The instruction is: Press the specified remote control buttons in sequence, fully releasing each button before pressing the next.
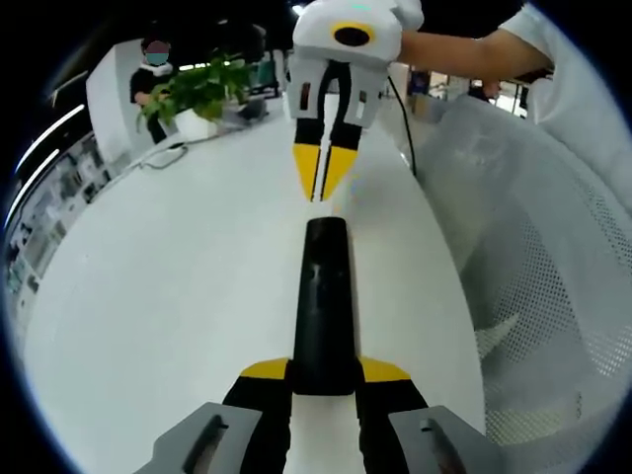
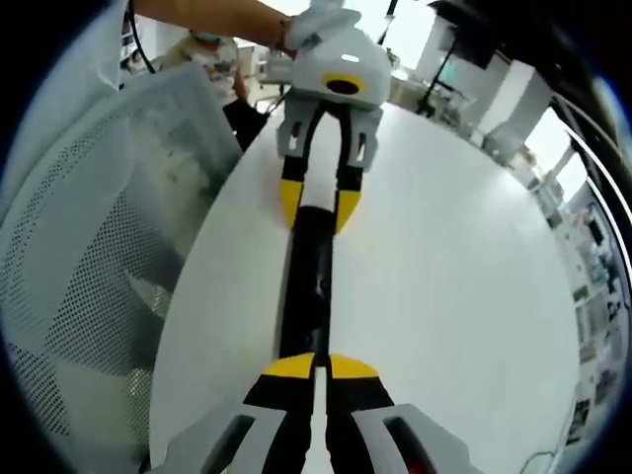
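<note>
A slim black remote [image 1: 323, 296] lies lengthwise on the white table [image 1: 168, 296]. My left gripper [image 1: 324, 373] is shut on its near end, one yellow-tipped jaw on each side. My right gripper [image 1: 321, 178] faces it from the far end with its yellow tips pressed together, pointing down just past the remote's far tip; I cannot tell whether it touches. In the right gripper view the shut right gripper [image 2: 319, 368] sits over the near end of the remote [image 2: 309, 276], and the left gripper [image 2: 318, 205] clamps the far end.
A white mesh chair [image 1: 538, 247] [image 2: 89, 227] stands against the table's edge beside the remote. A potted plant [image 1: 202, 89] and a cable [image 1: 163, 153] sit at the table's far side, with a person behind. A bare arm [image 1: 464, 49] holds the right gripper.
</note>
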The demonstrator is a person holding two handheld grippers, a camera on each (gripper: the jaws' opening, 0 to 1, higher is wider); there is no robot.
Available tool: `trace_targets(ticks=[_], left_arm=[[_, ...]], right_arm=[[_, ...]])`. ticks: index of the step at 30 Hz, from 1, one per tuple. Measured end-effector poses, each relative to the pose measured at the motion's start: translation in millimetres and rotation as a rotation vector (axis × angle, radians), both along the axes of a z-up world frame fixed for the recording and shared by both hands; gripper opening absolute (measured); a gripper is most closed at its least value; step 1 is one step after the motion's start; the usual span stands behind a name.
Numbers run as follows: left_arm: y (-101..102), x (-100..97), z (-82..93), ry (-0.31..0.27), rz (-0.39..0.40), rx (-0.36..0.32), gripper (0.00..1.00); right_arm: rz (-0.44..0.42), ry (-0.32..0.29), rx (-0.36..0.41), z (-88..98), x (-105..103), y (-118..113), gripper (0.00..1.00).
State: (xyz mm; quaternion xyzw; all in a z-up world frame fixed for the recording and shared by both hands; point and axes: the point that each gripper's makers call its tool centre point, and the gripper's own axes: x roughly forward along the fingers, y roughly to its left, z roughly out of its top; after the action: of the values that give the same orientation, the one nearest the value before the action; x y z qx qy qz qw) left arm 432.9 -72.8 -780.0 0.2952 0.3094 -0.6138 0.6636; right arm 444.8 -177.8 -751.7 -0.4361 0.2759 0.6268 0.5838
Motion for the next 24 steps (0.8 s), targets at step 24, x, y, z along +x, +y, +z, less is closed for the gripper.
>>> trace_targets(ticks=[24], left_arm=[[-0.3, -0.8, 0.6, 0.002, 0.008, -0.009, 0.23]], right_arm=[[0.053, 0.022, -0.073, -7.7, -2.1, 1.9, 0.0]])
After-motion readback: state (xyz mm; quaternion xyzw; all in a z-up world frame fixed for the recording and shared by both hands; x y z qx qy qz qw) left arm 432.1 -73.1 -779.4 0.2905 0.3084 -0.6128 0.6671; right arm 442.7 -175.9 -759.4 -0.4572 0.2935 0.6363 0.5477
